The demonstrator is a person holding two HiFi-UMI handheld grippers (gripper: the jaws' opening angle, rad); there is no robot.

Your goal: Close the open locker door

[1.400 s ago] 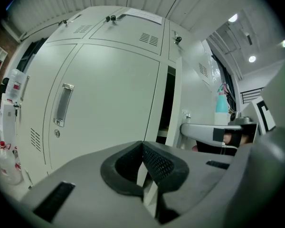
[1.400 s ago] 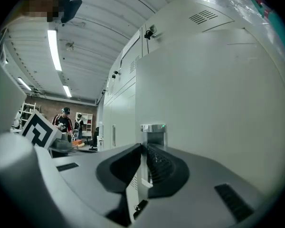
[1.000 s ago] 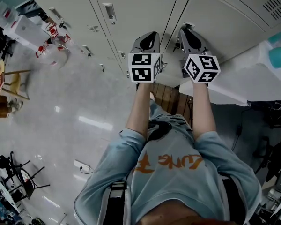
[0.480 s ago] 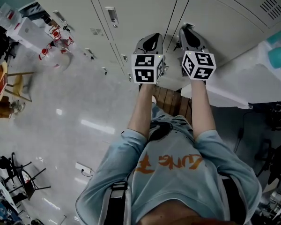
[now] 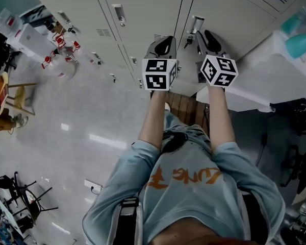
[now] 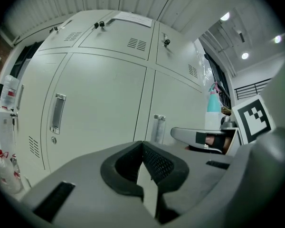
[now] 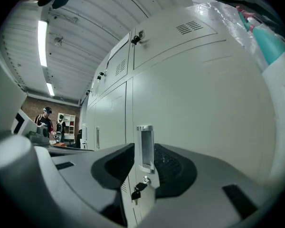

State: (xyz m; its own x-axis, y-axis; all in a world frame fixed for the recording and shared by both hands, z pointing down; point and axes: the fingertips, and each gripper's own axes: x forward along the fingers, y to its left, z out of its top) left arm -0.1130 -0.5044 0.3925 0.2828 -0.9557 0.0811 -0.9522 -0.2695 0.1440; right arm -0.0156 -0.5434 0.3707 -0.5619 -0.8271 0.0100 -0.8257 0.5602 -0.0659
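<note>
The grey locker door (image 5: 229, 14) lies flush with its neighbours, and in the right gripper view the same door (image 7: 194, 108) fills the right half. Its metal handle (image 5: 195, 24) carries a key (image 5: 186, 44) below it. My right gripper (image 5: 210, 37) sits just right of that handle, its jaws opening. In the right gripper view the handle (image 7: 145, 146) and key (image 7: 137, 191) show in the gap of the right gripper (image 7: 142, 150), with the pads off them. My left gripper (image 5: 161, 46) is shut and empty beside it; its tips meet at the left gripper (image 6: 142, 143).
More lockers with handles (image 6: 57, 113) run to the left. A plastic-covered white table (image 5: 265, 86) with a teal bottle (image 5: 298, 44) stands at the right. Water bottles (image 5: 61, 47) and a wooden stool (image 5: 10, 93) stand on the floor at left. People (image 7: 45, 120) stand far off.
The right gripper has drawn back to the right off the handle, which now shows bare with its key. The left gripper has hardly moved.
</note>
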